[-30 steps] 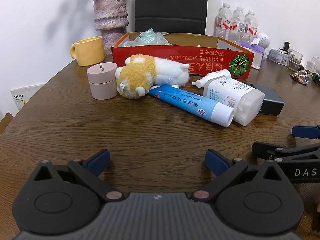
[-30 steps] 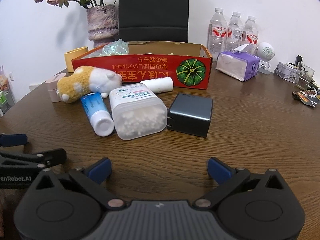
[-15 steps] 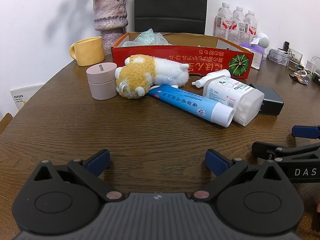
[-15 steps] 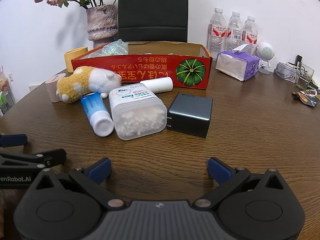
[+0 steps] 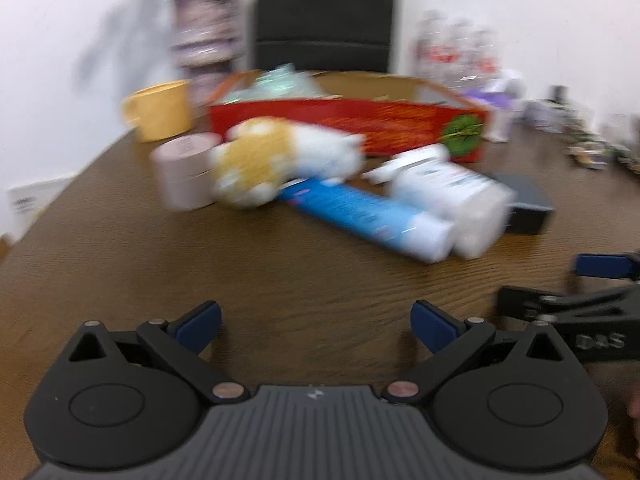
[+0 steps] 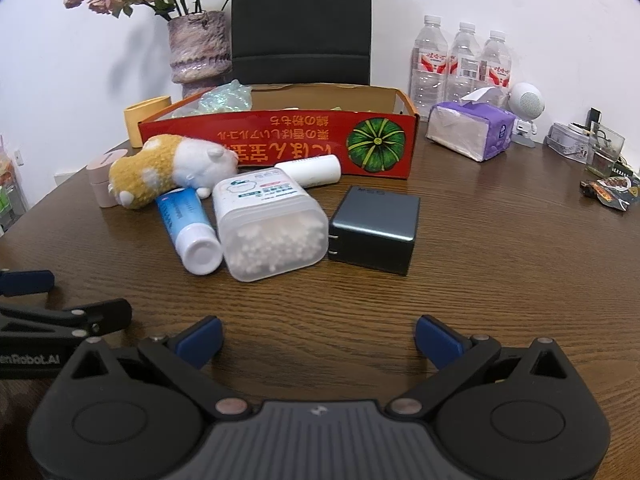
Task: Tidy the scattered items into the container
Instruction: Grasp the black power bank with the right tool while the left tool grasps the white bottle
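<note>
Currently the left gripper (image 5: 315,321) and right gripper (image 6: 319,335) are both spread wide and empty, low in frame above the wooden surface (image 6: 500,264). The left wrist view is motion-blurred; labels there are unreadable. At centre frame lie the plush toy (image 6: 168,168), toothpaste tube (image 6: 188,224), cotton swab box (image 6: 268,228) and charger (image 6: 376,228). The red cardboard box (image 6: 280,140) behind them hides part of its contents.

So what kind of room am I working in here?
Probably an office or meeting room, though it could be a home. A round wooden table has a black chair pushed up behind it, and water bottles and a tissue pack stand along the wall.
</note>
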`<move>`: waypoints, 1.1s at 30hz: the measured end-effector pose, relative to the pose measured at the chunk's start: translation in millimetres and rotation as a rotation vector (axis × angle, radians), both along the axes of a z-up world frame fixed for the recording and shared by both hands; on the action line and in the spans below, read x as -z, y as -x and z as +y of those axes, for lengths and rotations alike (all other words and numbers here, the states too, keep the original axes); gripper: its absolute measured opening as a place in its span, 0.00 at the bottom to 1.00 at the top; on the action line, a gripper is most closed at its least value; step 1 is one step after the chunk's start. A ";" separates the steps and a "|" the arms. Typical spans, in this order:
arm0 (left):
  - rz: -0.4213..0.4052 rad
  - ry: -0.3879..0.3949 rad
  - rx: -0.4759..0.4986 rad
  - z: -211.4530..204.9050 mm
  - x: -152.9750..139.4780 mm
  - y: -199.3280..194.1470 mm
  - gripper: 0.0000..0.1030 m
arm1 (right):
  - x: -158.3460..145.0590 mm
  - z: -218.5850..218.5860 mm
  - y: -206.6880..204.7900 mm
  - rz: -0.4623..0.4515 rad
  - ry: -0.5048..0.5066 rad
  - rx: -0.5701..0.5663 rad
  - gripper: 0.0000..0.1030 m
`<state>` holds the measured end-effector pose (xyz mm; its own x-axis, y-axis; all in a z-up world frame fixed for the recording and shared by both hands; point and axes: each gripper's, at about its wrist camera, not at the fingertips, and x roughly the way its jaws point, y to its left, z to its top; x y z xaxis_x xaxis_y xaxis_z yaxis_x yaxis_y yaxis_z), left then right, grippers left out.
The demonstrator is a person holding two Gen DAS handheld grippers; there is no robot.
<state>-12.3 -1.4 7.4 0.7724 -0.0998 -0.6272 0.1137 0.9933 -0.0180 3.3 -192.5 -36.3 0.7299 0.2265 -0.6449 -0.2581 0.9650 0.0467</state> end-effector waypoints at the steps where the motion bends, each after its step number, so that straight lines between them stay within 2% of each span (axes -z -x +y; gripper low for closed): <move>1: -0.017 0.029 0.052 -0.1 -6.0 -2.9 1.00 | -0.9 -5.3 -2.0 0.008 -0.005 0.017 1.00; 4: -0.085 0.044 0.173 -8.1 -21.6 -18.9 1.00 | -4.9 -27.6 -9.1 0.030 -0.039 0.073 1.00; 8: -0.130 -0.094 0.389 -42.5 -29.8 -55.2 1.00 | -9.8 -65.6 -25.3 0.071 -0.140 0.157 1.00; 11: -0.103 -0.129 0.478 -55.2 -24.3 -74.7 1.00 | -12.4 -82.9 -33.1 0.083 -0.186 0.178 1.00; 13: -0.096 -0.117 0.512 -57.9 -20.9 -80.9 1.00 | -13.9 -83.8 -34.7 0.071 -0.162 0.176 1.00; 16: -0.074 -0.106 0.513 -56.4 -15.4 -87.4 1.00 | -13.4 -81.3 -39.9 0.057 -0.132 0.167 1.00; 20: -0.071 -0.176 0.437 -34.6 -11.4 -83.1 1.00 | -13.8 -76.4 -49.4 0.062 -0.132 0.148 1.00; 21: -0.067 -0.171 0.429 -25.8 -12.5 -81.8 1.00 | -14.8 -74.3 -51.2 0.060 -0.130 0.140 1.00; 24: -0.067 -0.107 0.387 -1.0 -26.4 -76.7 1.00 | -19.9 -67.4 -56.1 0.042 -0.119 0.118 1.00; 27: -0.132 -0.038 0.352 22.0 -44.1 -71.6 1.00 | -23.3 -57.4 -67.1 0.029 -0.110 0.095 1.00; 30: -0.171 -0.089 0.261 20.3 -58.0 -89.9 1.00 | -23.3 -46.4 -81.7 0.014 -0.094 0.092 0.95; 33: -0.186 -0.111 0.322 -1.7 -68.8 -115.5 1.00 | -22.8 -35.7 -95.8 0.012 -0.074 0.092 0.91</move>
<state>103.2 -3.1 76.2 0.8146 -0.2947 -0.4997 0.4108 0.9012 0.1383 99.1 -228.2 -13.5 0.7418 0.2066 -0.6380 -0.1679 0.9783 0.1216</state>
